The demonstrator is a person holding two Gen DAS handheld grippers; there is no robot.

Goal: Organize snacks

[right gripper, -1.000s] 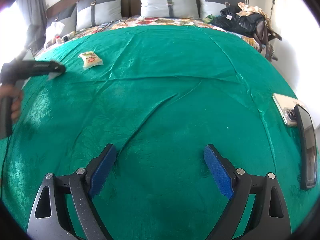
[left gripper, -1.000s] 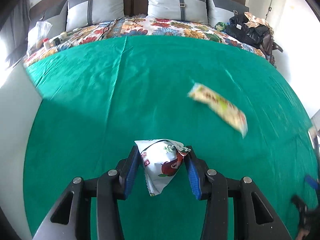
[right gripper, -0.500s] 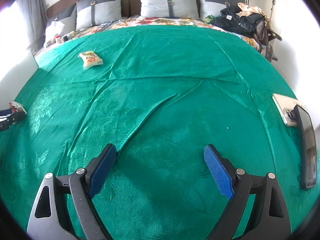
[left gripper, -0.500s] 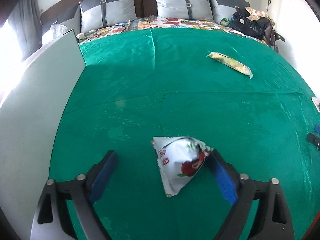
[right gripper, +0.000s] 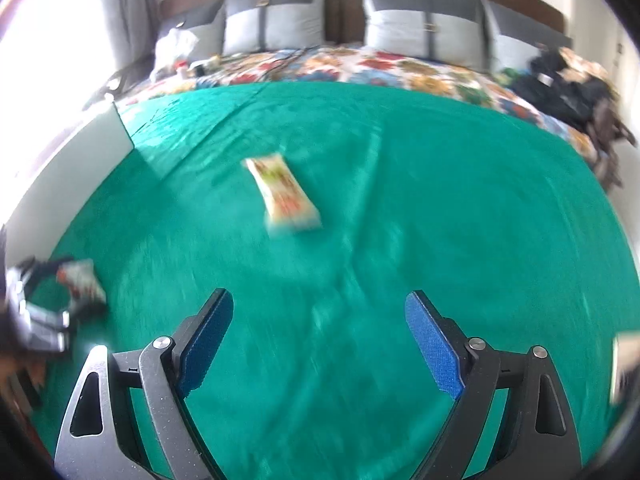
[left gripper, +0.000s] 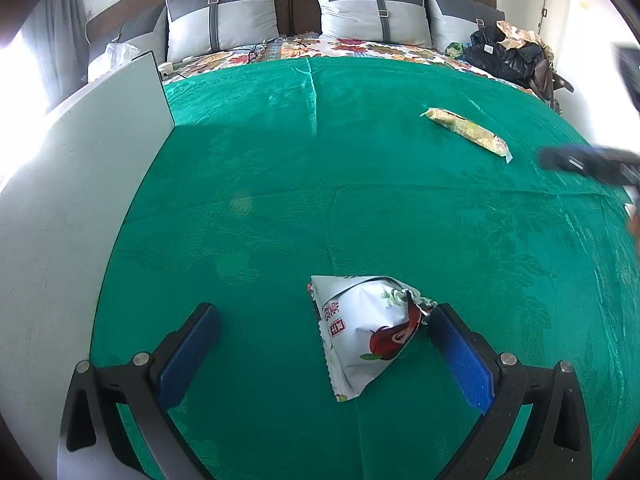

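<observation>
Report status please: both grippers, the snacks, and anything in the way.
Left gripper opening, white snack bag between, against one pad. Right gripper open, empty. Long snack bar lies ahead on green cover. Nothing in the way.

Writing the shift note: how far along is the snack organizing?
Done: white snack bag lies on the green bedspread by the white board, left gripper opening, right pad possibly touching it. In hand: nothing; right gripper open, empty. Left: yellow snack bar.
</observation>
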